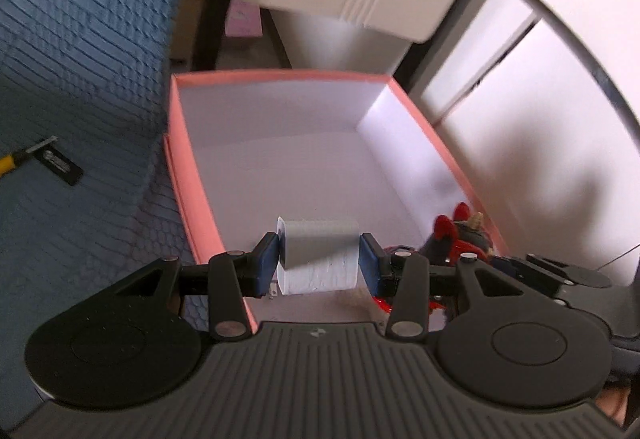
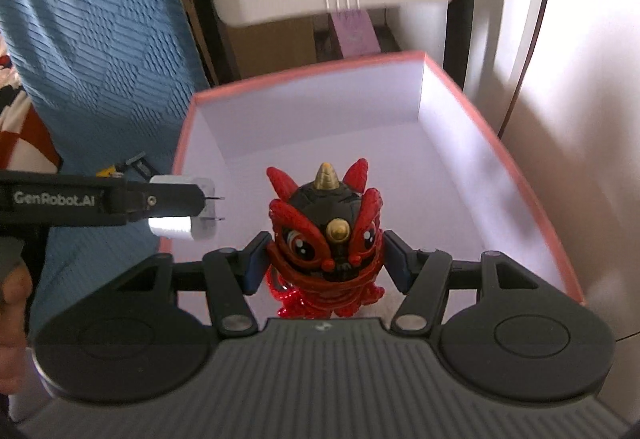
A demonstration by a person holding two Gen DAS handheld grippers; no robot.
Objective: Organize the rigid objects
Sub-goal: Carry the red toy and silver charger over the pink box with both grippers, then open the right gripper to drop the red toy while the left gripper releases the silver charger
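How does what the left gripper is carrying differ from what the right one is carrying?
The left gripper holds a white plug adapter, plain and boxy; the right gripper holds a lion-dance figurine, red and black with a gold horn. The plug adapter has two metal prongs sticking out sideways; the figurine stands upright, facing the camera. Both are clamped between blue pads over the pink box.

Both wrist views look down, near, into the box (image 1: 200, 207).

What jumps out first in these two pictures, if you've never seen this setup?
A red and black lion figurine with a gold horn, clamped in the right gripper over an open pink box. Beside it, the left gripper holds a white plug adapter above the same box.
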